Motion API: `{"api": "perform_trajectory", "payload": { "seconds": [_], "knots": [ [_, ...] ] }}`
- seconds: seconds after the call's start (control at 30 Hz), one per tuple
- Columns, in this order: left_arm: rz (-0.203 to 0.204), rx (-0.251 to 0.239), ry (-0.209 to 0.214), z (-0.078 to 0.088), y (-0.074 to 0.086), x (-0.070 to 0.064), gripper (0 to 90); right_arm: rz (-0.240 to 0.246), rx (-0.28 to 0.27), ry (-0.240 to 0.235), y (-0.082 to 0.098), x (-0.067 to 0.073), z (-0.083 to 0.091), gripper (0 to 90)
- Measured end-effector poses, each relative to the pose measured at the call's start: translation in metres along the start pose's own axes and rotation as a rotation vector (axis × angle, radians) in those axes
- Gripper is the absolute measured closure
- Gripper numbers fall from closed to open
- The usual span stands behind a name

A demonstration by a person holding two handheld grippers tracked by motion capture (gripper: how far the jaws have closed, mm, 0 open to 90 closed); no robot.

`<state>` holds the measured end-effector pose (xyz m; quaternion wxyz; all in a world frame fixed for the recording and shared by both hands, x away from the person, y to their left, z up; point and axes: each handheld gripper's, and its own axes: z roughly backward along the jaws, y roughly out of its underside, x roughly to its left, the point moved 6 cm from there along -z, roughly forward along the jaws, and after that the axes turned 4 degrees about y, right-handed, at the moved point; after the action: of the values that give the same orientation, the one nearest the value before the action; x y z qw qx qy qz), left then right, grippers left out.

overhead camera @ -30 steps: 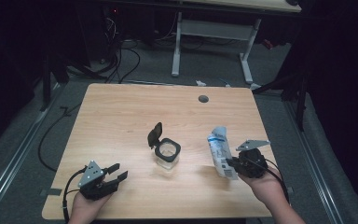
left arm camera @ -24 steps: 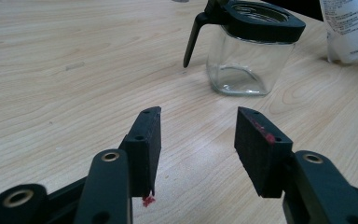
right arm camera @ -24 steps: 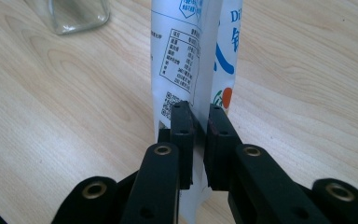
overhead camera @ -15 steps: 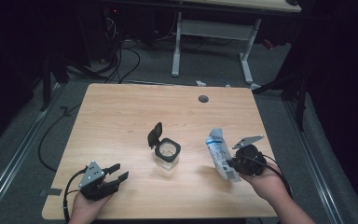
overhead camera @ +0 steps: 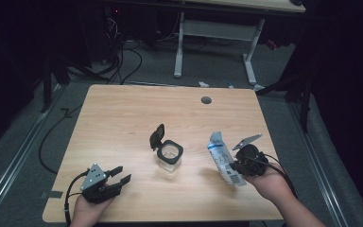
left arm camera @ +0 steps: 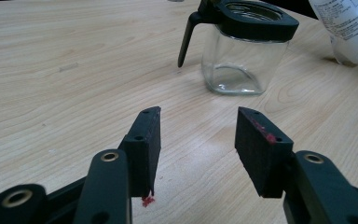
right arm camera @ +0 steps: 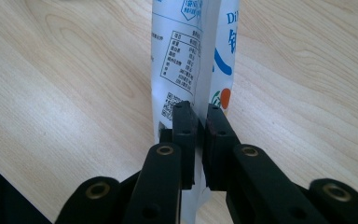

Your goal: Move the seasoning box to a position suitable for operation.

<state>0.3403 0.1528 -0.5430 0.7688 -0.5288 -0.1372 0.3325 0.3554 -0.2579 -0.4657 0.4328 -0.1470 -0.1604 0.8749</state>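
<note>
A clear glass jar [overhead camera: 170,157] with a black collar stands mid-table, its black flip lid [overhead camera: 157,137] hinged up on the left. To its right, my right gripper [overhead camera: 236,166] is shut on the lower part of a white and blue printed pouch [overhead camera: 223,156], which leans up and to the left. In the right gripper view the jaws [right arm camera: 201,109] pinch the pouch [right arm camera: 191,56] flat between the pads. My left gripper [overhead camera: 120,174] rests near the front left edge, open and empty. Its jaws [left arm camera: 198,114] point toward the jar [left arm camera: 242,51], well short of it.
The wooden table [overhead camera: 123,113] has a round cable hole [overhead camera: 206,100] near its far edge. Cables trail from both grippers off the near edge. Behind the table stand a white desk frame [overhead camera: 215,33] and floor cables.
The right gripper has edged slightly to the left with the pouch still in its grip. The left gripper and the jar have stayed where they were.
</note>
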Motion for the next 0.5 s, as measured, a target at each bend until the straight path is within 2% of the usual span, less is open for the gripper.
{"api": "perform_trajectory", "payload": {
  "seconds": [0.17,0.27,0.5],
  "knots": [
    [0.012,-0.016,0.012,-0.0001,-0.0011,-0.0015,50.8,0.005,0.019,-0.010,0.0004,-0.0008,-0.0004,86.1],
    [0.005,-0.019,0.018,-0.0005,-0.0018,-0.0035,50.8,-0.002,0.040,-0.018,0.0003,-0.0007,-0.0002,86.5],
    [-0.004,-0.013,0.021,-0.0017,-0.0010,-0.0052,50.7,0.022,0.060,-0.016,-0.0009,-0.0004,-0.0008,88.0]
  ]
}}
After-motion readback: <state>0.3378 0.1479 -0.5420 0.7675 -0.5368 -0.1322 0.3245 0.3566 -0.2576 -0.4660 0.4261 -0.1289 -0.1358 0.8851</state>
